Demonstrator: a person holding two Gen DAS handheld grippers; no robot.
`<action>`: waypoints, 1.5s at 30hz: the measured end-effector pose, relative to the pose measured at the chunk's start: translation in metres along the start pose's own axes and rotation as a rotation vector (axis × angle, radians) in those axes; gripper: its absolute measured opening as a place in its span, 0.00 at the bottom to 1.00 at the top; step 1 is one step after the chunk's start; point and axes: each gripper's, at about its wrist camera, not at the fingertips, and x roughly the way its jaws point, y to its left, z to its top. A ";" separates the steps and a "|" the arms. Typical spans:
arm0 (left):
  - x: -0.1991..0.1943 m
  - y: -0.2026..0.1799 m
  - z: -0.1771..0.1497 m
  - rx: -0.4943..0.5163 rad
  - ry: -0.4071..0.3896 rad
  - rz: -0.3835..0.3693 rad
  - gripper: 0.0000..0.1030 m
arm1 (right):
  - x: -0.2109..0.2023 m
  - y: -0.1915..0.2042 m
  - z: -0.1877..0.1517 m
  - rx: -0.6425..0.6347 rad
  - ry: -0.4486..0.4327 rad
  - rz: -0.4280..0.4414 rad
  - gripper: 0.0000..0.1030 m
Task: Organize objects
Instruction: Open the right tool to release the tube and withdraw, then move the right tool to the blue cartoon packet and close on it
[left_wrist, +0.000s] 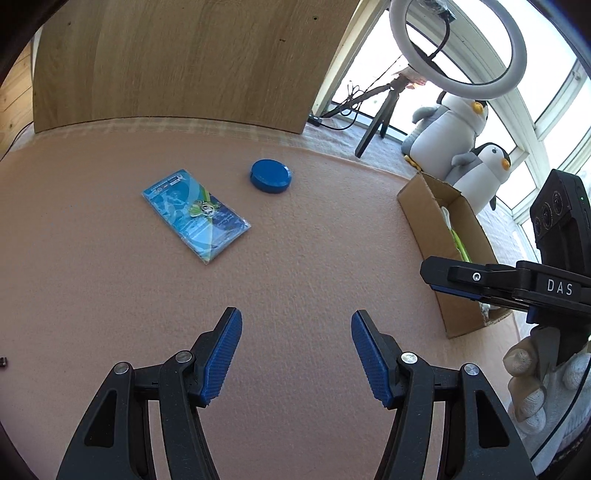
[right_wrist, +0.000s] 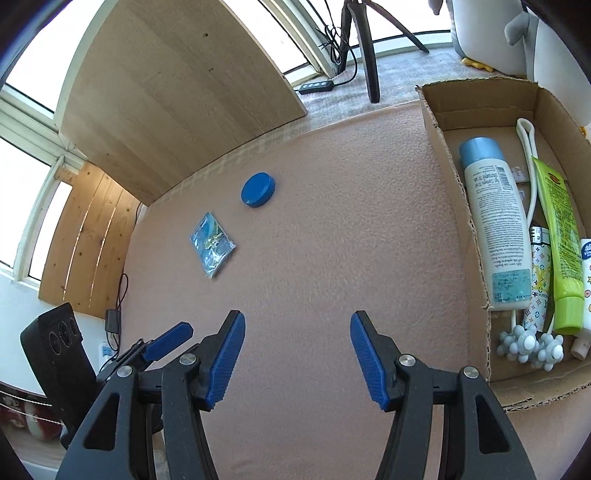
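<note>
1. The left claw (left_wrist: 296, 354) stood wide and empty over the near part of the pink surface (left_wrist: 314, 258), angled down towards what remained loose.
2. The right claw (right_wrist: 297, 356) was likewise wide and held nothing, hovering just left of the cardboard box (right_wrist: 458, 236).
3. Two things lay out on the far left of the surface: a blue packet (left_wrist: 196, 214), flat, and a round blue lid (left_wrist: 270, 175) just beyond it, near each other but apart.
4. The box at the right already held a white bottle (right_wrist: 493, 225), a green tube (right_wrist: 557, 236) and a massage roller (right_wrist: 528, 343), lying side by side lengthwise, probably so that more would fit.
5. Judging by this, the packet and lid were left to be boxed.
</note>
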 end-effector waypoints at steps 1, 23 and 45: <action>-0.001 0.009 0.002 -0.010 -0.002 0.004 0.63 | 0.005 0.007 0.002 -0.011 0.003 0.003 0.54; 0.051 0.099 0.060 -0.151 0.011 -0.026 0.63 | 0.143 0.112 0.082 -0.227 0.147 0.008 0.54; 0.075 0.105 0.073 -0.162 0.000 -0.043 0.45 | 0.183 0.120 0.089 -0.266 0.187 -0.003 0.37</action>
